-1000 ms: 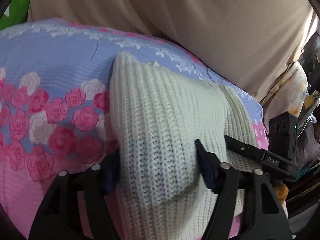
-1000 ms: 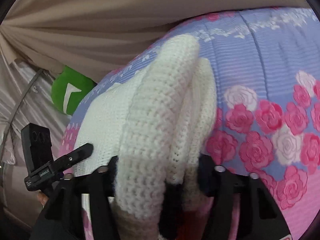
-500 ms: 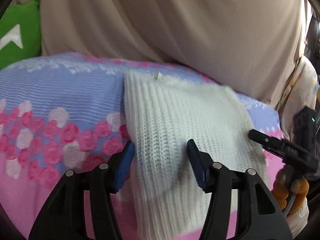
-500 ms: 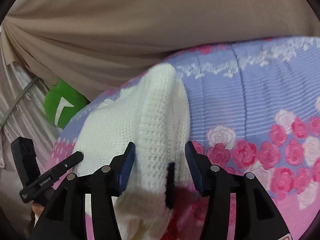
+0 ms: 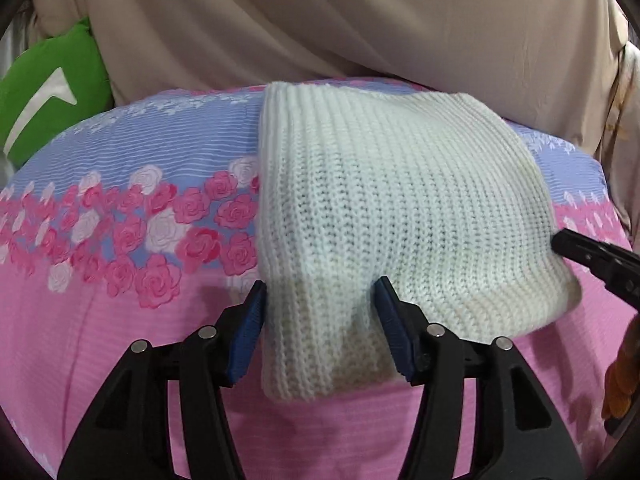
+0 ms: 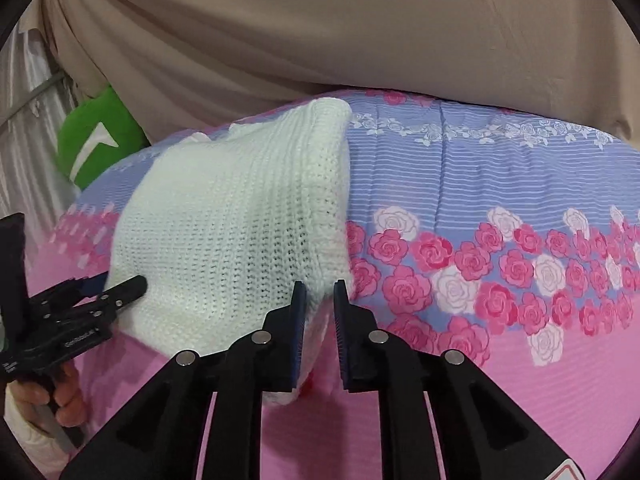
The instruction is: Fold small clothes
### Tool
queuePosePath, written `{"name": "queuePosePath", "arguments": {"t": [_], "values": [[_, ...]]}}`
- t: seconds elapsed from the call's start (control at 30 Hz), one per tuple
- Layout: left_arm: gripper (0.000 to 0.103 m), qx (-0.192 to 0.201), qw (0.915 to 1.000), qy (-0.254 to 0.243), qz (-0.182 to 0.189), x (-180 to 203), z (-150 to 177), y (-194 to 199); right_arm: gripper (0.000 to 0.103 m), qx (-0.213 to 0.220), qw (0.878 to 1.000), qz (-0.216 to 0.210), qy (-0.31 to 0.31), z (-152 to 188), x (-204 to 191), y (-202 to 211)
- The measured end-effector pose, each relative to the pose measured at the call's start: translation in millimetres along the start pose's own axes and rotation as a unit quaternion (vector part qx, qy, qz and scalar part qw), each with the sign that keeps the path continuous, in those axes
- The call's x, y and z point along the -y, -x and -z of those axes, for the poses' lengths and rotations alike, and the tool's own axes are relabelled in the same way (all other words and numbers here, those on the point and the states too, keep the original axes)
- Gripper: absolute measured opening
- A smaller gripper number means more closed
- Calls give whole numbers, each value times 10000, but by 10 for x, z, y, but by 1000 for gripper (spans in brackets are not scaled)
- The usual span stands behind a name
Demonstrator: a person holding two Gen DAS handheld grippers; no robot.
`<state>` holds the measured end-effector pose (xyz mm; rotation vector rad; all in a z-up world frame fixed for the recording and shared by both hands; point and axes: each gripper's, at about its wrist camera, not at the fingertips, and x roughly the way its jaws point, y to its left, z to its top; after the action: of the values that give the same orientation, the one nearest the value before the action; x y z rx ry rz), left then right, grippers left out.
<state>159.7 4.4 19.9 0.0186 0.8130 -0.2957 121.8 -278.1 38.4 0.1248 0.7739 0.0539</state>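
A folded white knit garment (image 5: 400, 208) lies flat on the pink and blue rose-print bedspread (image 5: 120, 240). My left gripper (image 5: 320, 304) is open, its blue pads either side of the garment's near left corner. In the right wrist view the garment (image 6: 240, 232) lies to the left, and my right gripper (image 6: 320, 300) is nearly closed with a narrow gap at the garment's near right corner; nothing is clearly pinched. The left gripper (image 6: 120, 288) shows there at the garment's left edge. The right gripper's finger (image 5: 592, 256) shows at the right of the left wrist view.
A beige curtain (image 5: 360, 20) hangs behind the bed. A green cushion (image 5: 44, 88) sits at the far left corner, also in the right wrist view (image 6: 100, 140). The bedspread (image 6: 500, 240) stretches to the right of the garment.
The garment was held up in both grippers; it has been laid down flat and released. Both grippers have pulled back toward the near edge, and the right jaws have narrowed.
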Motion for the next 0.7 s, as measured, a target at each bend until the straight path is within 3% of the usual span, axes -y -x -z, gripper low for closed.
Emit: {"name": "queuePosePath", "arguments": {"t": [0.03,0.1,0.23,0.37,0.47,0.57,0.63,0.67,0.7], "values": [[54,53,10000,14,-42,19,29,79,12,63,10000,39,56,50,-52,94],[66,125,9998,-32,-123,79,91,170,12,87,9999,-41,34,182,-135,237],[77,250,9990,-181,-327,328,320,364,19,25,9999,-19,-134,491,-250,303],[89,356,9975,-231,-560,488,487,412,37,66,9992,306,-263,771,-330,286],[89,388,9971,-114,-643,519,607,431,48,67,9981,501,-339,899,-339,262],[89,384,9965,-36,-738,537,702,413,49,14,9974,547,-472,995,-321,236],[89,352,9967,-44,-728,556,723,416,52,171,9967,660,-437,1030,-364,290],[89,405,9965,-38,-734,570,732,435,60,288,9958,770,-391,1054,-403,320],[89,456,9960,-25,-764,581,748,457,62,345,9953,847,-315,1067,-439,336]]}}
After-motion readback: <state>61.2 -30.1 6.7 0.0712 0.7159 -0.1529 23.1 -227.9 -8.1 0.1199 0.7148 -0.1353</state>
